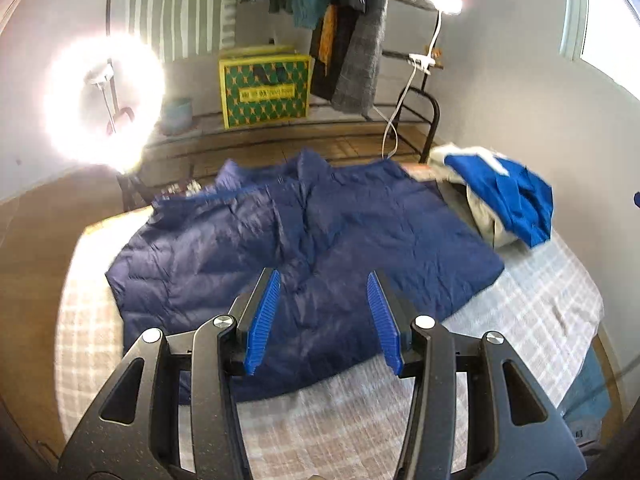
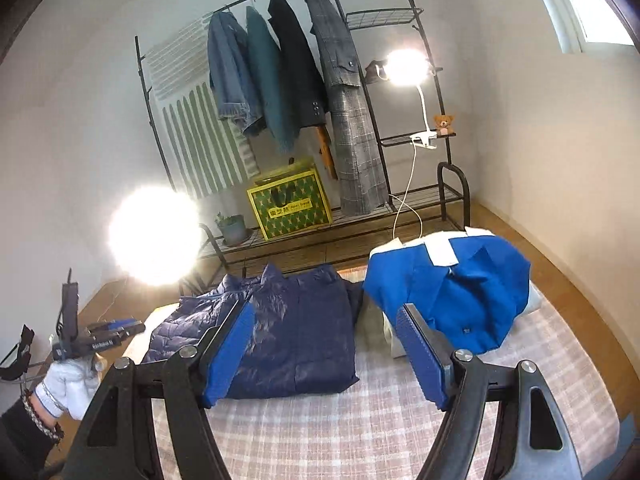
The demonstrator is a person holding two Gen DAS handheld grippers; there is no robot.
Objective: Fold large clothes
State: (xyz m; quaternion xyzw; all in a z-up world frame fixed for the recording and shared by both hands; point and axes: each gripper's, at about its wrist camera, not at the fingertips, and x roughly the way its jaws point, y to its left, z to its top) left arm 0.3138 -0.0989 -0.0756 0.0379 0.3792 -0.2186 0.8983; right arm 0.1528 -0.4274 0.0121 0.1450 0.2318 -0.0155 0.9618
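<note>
While both jaws hang spread and empty, a quilted navy jacket (image 2: pixel 280 332) lies folded.
Beside it, a bright blue shirt (image 2: pixel 460 292) heaps on the checked bed (image 2: pixel 360 432); left gripper (image 1: pixel 322 280), right gripper (image 2: pixel 326 312).

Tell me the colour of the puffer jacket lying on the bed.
Dark navy blue, quilted puffer jacket; shows best in the right wrist view.

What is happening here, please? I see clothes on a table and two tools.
A person is folding large clothes with a hand-held gripper in each hand. A navy puffer jacket lies folded on the checked tablecloth, and a bright blue garment sits in a loose heap to its right. The left gripper and the right gripper both hang above the table with jaws open and nothing between them. A gloved left hand shows at the edge of the right wrist view.
</note>
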